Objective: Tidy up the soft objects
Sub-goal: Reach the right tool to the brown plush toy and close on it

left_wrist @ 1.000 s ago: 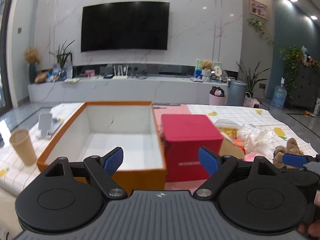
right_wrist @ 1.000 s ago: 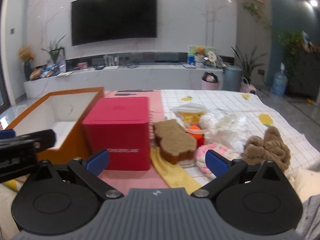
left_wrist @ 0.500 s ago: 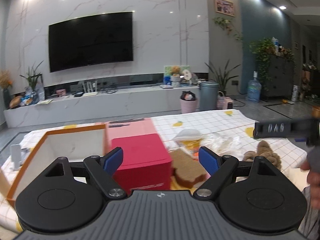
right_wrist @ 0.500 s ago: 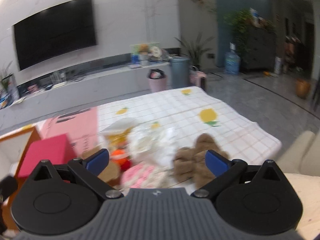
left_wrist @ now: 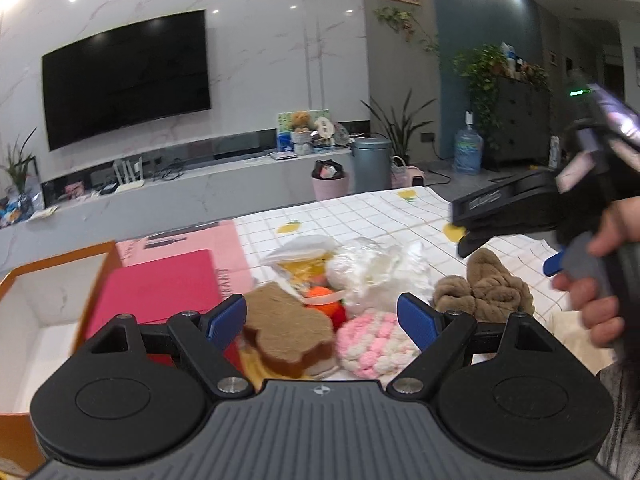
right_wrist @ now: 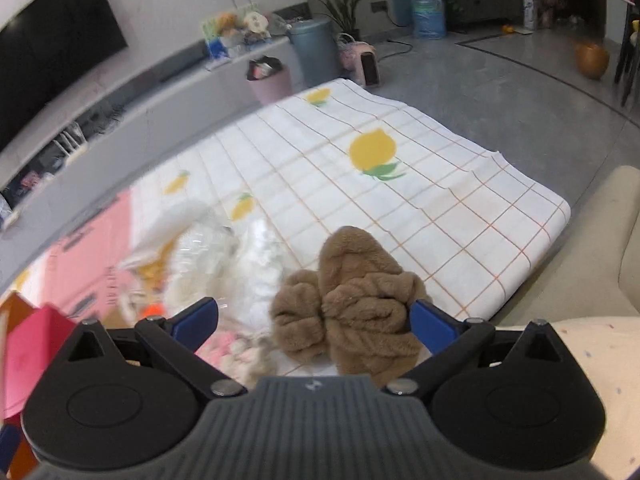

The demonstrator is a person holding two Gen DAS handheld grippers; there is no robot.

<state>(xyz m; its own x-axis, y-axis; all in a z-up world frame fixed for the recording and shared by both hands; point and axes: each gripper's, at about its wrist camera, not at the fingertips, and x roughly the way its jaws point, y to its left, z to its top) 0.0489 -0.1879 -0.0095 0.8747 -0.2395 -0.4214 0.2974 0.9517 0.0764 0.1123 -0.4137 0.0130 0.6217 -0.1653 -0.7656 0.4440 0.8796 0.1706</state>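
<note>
Now the right gripper (right_wrist: 314,322) is open wide around the fluffy brown toy (right_wrist: 352,304) on the checked cloth (right_wrist: 400,200). The left gripper (left_wrist: 320,320) is open wide too, above the brown bread toy (left_wrist: 288,332) and pink-and-white pom-pom (left_wrist: 372,344).

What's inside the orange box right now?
The orange box shows only bare white walls and floor in the part visible from the left wrist view. The left tool and the red box cover its near and right corners, so those can't be checked.

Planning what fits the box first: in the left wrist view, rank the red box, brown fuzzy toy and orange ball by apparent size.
1. red box
2. brown fuzzy toy
3. orange ball, partly hidden, so unsure.
</note>
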